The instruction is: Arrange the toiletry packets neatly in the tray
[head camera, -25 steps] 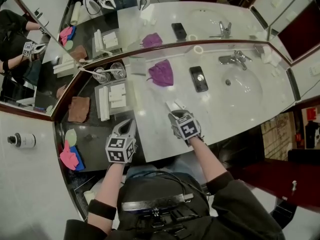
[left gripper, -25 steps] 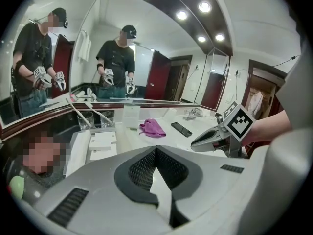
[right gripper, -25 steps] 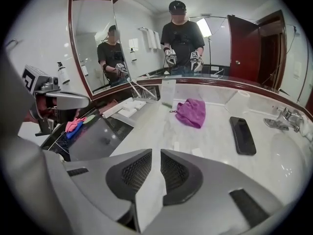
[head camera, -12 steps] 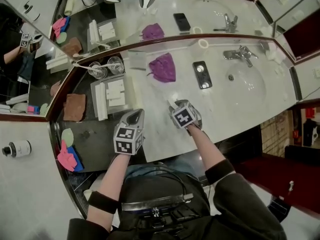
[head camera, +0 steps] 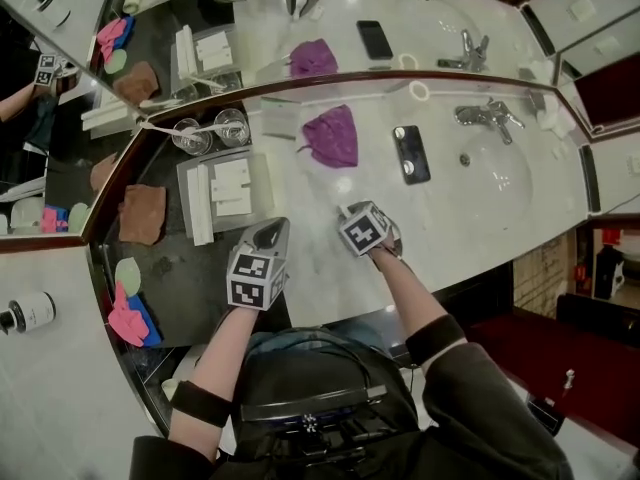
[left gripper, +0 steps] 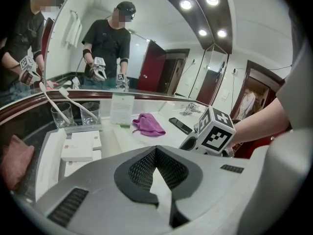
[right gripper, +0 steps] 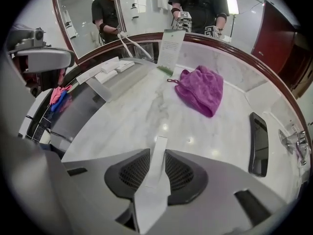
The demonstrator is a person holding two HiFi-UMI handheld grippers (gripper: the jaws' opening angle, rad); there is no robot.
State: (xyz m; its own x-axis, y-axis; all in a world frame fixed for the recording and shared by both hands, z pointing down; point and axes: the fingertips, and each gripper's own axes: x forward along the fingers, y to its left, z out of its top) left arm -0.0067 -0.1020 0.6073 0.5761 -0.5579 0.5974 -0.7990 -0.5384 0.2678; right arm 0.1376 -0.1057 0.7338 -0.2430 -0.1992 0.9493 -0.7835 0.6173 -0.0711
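A flat white toiletry packet [right gripper: 155, 173] stands on edge between my right gripper's [right gripper: 159, 153] pads, which press on both its sides; these jaws have just been closing on it. In the head view that gripper [head camera: 352, 218] points steeply down over the marble counter's front, right of the tray. The white tray [head camera: 258, 168] sits left of centre and holds several white packets [head camera: 232, 188]; it also shows in the left gripper view [left gripper: 49, 148]. My left gripper [head camera: 270, 228] hovers just in front of the tray, shut [left gripper: 157, 155], and I make out nothing held in it.
A purple cloth [head camera: 332, 135] and a black phone [head camera: 411, 154] lie behind my right gripper. Two glasses with toothbrushes [head camera: 210, 133] stand behind the tray. The sink [head camera: 500, 173] with its tap [head camera: 485, 116] is at the right. A brown cloth [head camera: 142, 215] lies on the dark shelf at left.
Both grippers have moved a little forward towards the tray side of the counter. The right one has sunk and tipped steeper with the white packet between its jaws.
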